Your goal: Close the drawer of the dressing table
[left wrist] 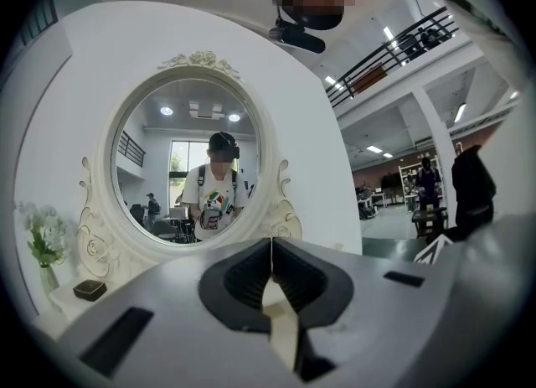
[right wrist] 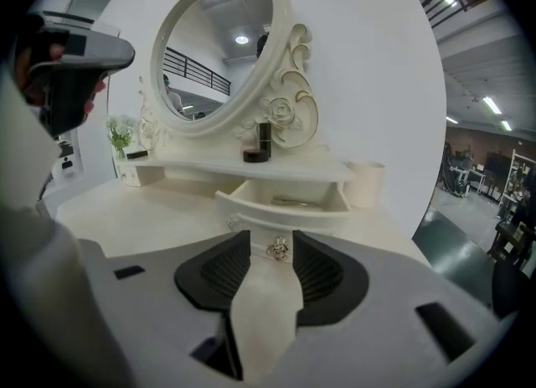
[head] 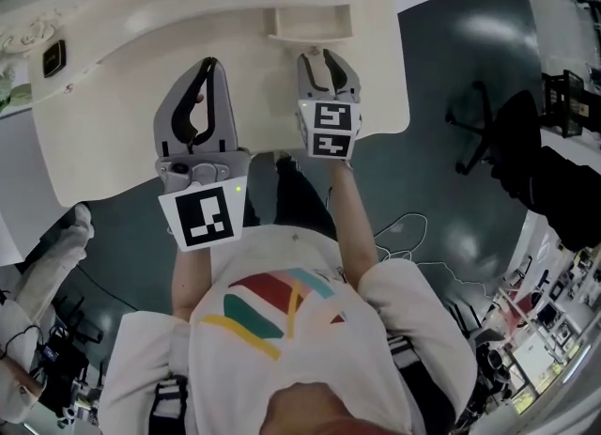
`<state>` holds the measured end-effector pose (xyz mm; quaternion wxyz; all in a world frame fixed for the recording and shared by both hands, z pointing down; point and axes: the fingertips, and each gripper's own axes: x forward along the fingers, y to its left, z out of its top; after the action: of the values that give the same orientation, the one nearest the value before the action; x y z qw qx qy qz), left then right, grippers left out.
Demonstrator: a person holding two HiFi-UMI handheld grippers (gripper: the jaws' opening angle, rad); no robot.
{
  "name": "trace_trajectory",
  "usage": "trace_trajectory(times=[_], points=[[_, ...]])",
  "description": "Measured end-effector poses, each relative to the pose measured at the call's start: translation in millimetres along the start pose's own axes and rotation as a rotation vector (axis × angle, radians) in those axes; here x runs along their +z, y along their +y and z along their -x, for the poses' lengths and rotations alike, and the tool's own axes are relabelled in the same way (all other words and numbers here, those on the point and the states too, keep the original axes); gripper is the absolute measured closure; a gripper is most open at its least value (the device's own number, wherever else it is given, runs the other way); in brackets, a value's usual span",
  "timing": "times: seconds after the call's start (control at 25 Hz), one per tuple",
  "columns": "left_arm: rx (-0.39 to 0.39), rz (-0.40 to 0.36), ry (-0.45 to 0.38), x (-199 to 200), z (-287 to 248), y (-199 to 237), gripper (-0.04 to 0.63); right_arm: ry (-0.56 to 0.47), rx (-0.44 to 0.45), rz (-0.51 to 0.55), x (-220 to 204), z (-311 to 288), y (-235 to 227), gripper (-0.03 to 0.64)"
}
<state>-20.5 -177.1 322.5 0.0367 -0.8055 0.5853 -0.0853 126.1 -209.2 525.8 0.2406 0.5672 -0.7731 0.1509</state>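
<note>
The drawer [head: 310, 22] stands open at the head view's upper centre, on the table [head: 113, 132]. The right gripper [right wrist: 272, 235] sets narrowly parted jaws either side of the knob [right wrist: 278, 249] (no clear pinch). The left gripper [left wrist: 270, 244] is closed and empty. An off-centre push could skew and jam the drawer, or slide off the knob.

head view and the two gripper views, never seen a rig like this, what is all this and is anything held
A person holds a two-fingered hand tool in each hand; no robot. The head view looks down from their head; each gripper view rides on one tool. The left gripper is shut and empty, facing the oval mirror. The right gripper is open, with the knob of the pulled-out drawer between its fingers. A cream cup stands on the dressing table.
</note>
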Motion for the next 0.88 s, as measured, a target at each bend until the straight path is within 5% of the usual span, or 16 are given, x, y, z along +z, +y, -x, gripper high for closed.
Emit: trace_trajectory(times=[0.88], points=[[0.042,-0.003,0.074,-29.3,3.7,11.2,0.589,0.039,-0.051,0.002,-15.2,-18.3,-7.3,0.534]])
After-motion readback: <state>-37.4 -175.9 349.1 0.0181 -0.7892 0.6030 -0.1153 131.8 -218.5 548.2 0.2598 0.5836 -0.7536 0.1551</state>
